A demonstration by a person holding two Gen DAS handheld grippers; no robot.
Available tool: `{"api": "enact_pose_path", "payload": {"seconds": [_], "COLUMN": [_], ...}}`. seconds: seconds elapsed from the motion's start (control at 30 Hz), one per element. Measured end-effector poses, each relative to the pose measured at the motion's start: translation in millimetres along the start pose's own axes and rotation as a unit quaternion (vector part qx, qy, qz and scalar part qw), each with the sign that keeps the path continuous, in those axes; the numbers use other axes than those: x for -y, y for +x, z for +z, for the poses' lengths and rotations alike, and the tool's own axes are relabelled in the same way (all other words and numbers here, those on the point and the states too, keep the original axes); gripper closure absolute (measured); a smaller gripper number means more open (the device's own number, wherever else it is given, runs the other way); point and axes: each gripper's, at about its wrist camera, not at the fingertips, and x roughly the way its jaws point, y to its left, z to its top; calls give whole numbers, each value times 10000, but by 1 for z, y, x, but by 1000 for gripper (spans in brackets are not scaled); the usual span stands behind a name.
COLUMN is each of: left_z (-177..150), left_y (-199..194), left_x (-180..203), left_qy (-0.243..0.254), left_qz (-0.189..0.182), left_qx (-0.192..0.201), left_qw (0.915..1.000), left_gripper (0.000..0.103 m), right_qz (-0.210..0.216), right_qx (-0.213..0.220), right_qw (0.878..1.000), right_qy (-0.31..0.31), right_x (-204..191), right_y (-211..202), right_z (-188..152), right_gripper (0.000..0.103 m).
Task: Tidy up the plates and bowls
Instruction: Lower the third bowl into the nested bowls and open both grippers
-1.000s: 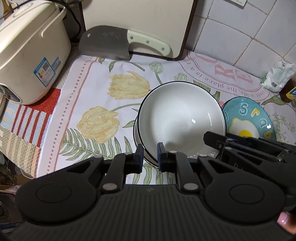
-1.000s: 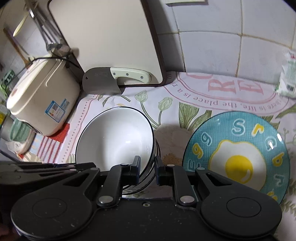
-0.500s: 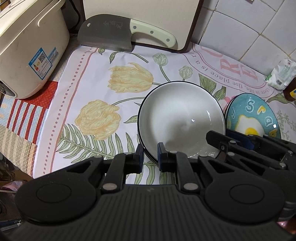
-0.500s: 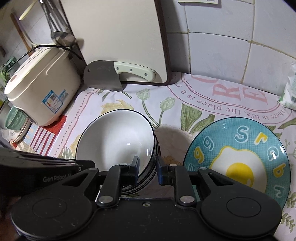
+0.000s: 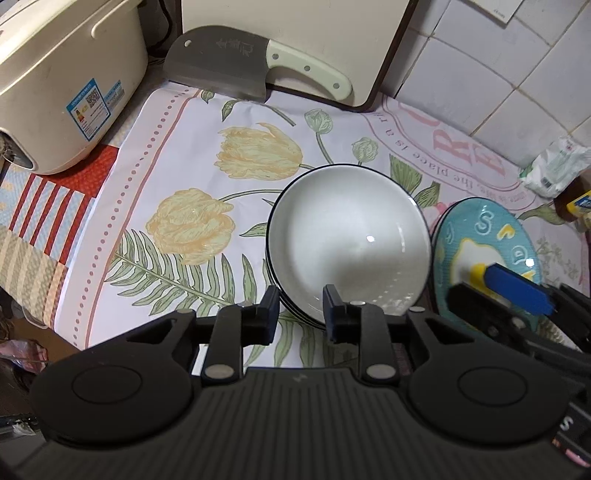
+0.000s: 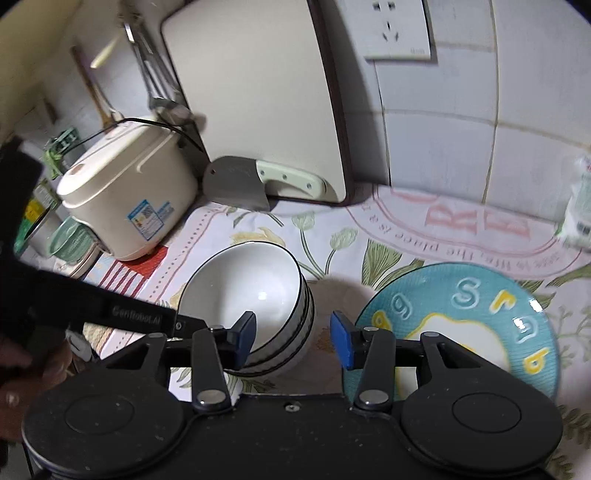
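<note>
Scene: a kitchen counter covered by a flowered cloth, seen from two handheld grippers.
Bowls: a stack of white bowls with dark rims stands on the cloth, upright, near the middle.
Plate: a teal plate with a fried-egg picture lies flat just beside the stack, on its right, apart from it.
Left gripper: jaws are opening, with the near rim of the bowl stack between them; the pads seem just off the rim, so the grip reads as released.
Right gripper: jaws are opening wide around the right side of the stack, pads clear of it, nothing held.
Step in hand: letting go of the stacked bowls, by my reading.
Doing it well: spread both pairs of jaws fully before lifting, then draw straight up and back so no pad catches a rim and tips the stack.
Edges: a cleaver leans against a cutting board at the back; a rice cooker stands at the back left.
Open room: bare cloth lies left of the bowls; the right side is crowded by the plate.
</note>
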Motion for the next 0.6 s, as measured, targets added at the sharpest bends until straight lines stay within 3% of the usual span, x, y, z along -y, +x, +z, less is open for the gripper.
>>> {"api": "enact_pose_path", "payload": {"seconds": [0.27,0.37,0.6], "left_z": [-21,-30,-54], "left_y": [-33,-45,-74], "left_x": [4,9,20], "left_qy": [-236,-151,104], "left_qz": [-204,-240,-198], "left_qx": [528,748,1322], "left_qw": [9981,9968,9910], "left_gripper": [78,78,78], "right_qz": [29,151,-31], "right_qx": [373,487,1012], "right_qw": [9969,9956,9876], "right_qy": [-686,-789,-1196], "right_x": [-13,-14,-20], "right_y": [-45,-60,-81], "right_z": [-10,-17,-35], "right_gripper": [43,38,38]}}
